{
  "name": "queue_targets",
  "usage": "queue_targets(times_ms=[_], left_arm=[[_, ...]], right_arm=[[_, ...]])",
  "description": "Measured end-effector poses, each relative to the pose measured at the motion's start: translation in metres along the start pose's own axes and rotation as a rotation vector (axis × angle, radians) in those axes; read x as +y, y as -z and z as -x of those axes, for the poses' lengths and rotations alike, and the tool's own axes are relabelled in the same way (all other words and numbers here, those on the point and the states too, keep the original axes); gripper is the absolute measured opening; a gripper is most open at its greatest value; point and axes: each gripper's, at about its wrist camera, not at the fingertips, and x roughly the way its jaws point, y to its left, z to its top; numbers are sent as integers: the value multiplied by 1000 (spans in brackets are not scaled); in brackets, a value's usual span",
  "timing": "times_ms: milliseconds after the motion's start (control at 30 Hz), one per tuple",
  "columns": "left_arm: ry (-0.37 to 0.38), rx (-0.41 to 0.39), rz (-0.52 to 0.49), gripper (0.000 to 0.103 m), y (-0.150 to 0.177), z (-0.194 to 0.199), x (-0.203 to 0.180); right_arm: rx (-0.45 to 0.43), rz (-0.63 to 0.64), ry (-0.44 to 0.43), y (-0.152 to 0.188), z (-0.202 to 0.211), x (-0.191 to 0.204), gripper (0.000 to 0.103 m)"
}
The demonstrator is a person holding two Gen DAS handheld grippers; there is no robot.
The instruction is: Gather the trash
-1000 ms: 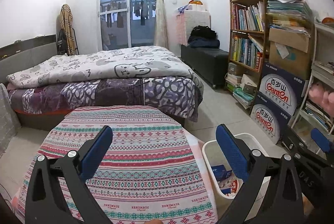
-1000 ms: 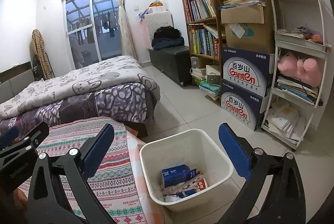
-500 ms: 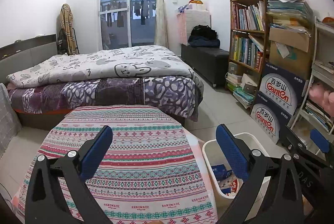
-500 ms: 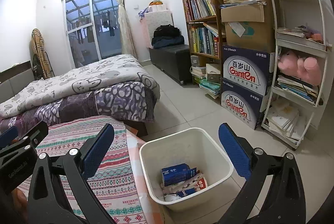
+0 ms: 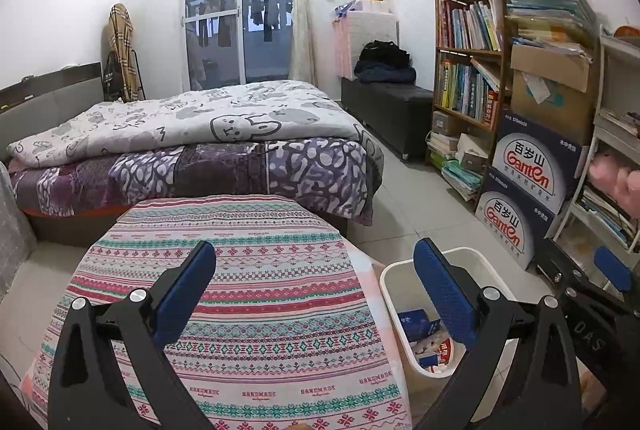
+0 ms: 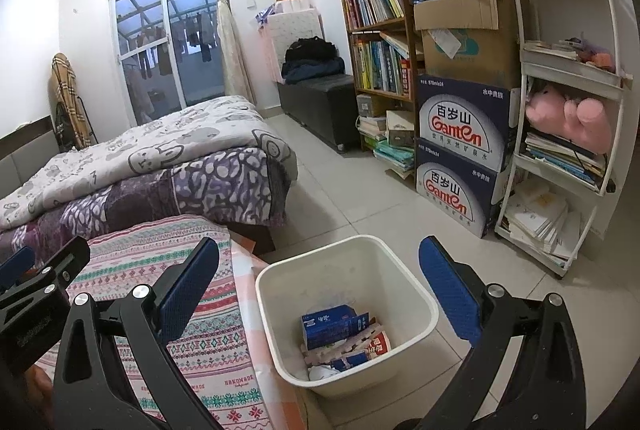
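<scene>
1. Left wrist view, layout. The left gripper (image 5: 314, 288) fills the lower frame with its jaws spread wide and nothing between them. Below it lies the bench (image 5: 248, 270), covered by a striped patterned cloth. No loose trash shows on the cloth.

2. Left wrist view, task items. The white bin (image 5: 394, 276) stands on the floor at lower right, just beside the bench edge. Trash is visible inside it: a blue carton (image 5: 416, 322) and wrappers below that. The other gripper's black frame enters at the far right edge.

3. Right wrist view, layout. The right gripper (image 6: 320, 290) is also spread wide and empty. It hangs above the bin (image 6: 404, 270), which sits at lower centre of the frame. The left gripper's body enters at the lower left edge, over the bench (image 6: 208, 342).

4. Right wrist view, task items. In the bin lie the blue carton (image 6: 332, 326), a pink-and-white wrapper (image 6: 352, 348) and crumpled white paper (image 6: 322, 372).

5. Handling judgement. The carton looks light and thin-walled; it should crush under a hard squeeze, so take it across its flat faces with moderate force. The wrappers look soft and possibly slippery; pinch a folded edge. The bin seems stiff plastic, best held at its rim.

6. Pose. Both grippers point forward and slightly down, level with each other, the left over the bench, the right over the bin.

7. Status judgement. With trash in the bin and none visible on the bench, collection appears near complete.
</scene>
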Motion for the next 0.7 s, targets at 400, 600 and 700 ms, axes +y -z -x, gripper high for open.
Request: queue_targets(times_ms=[400,600,700], left_arm=[[4,12,-8,96,1,-4,-3],[23,13,-26,96,2,-7,-8],[33,15,-36,95,3,-8,-11]], right_arm=[[35,12,21,1,-6,-5,96],[39,12,23,1,-7,-6,96],[42,11,23,1,-7,-7,96]])
